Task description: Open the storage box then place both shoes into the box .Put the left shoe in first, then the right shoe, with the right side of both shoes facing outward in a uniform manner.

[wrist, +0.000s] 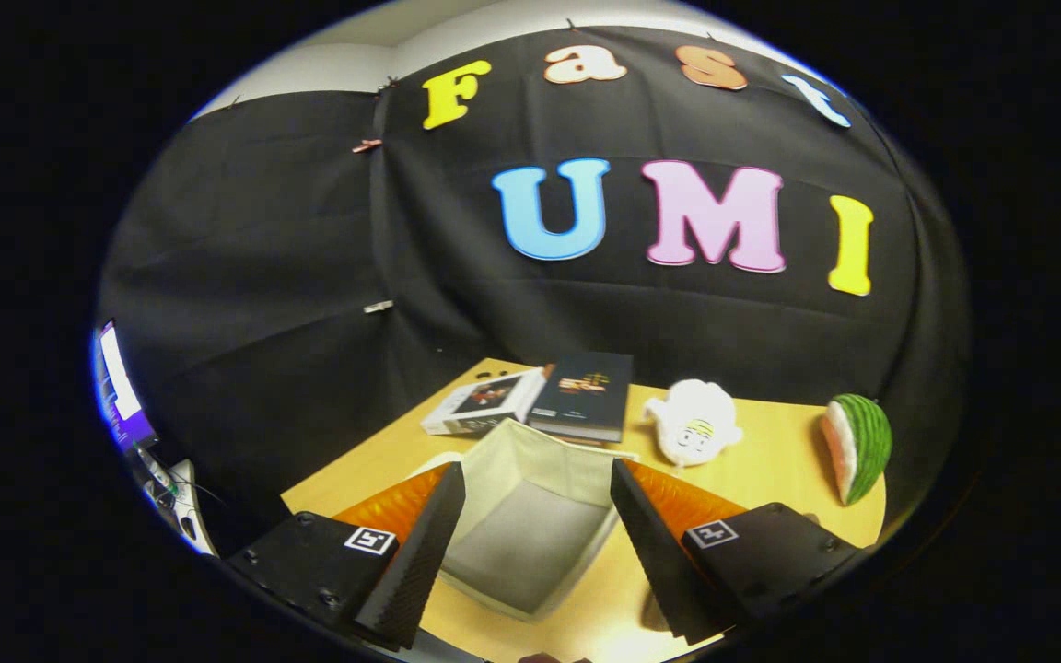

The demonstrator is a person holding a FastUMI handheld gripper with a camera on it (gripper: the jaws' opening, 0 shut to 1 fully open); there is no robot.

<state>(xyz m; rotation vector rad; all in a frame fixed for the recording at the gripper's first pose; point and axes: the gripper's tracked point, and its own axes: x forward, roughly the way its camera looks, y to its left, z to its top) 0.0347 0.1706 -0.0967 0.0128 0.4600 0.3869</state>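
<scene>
1. We see the tongs (538, 479) spread wide with nothing held between their two fingers (425, 543), which hang above the desk (770, 470).
2. The storage box (530, 525) sits on the desk directly between and just ahead of the fingers; it is a pale fabric box, open at the top, and we can look down onto its grey floor.
3. Nothing lies inside the box as far as we can see, though its near corners are hidden behind the fingers.
4. Neither finger touches the box in what we can make out; the left finger overlaps its left wall in the view and the right finger overlaps its right wall, but we cannot tell contact from overlap.
5. Beyond the box, near the back of the desk, lie two books side by side: a light-covered book (483, 403) to the left and a dark-covered book (586, 394) to the right, their edges touching or nearly so.
6. To the right of the dark book sits a white plush toy (694, 422), apart from the box.
7. Farther right, near the desk's corner, stands a toy watermelon slice (855, 444), green rind outward, well apart from the plush toy.
8. Off the desk to the left, we see a lit screen (121, 387) with some cables below it.
</scene>
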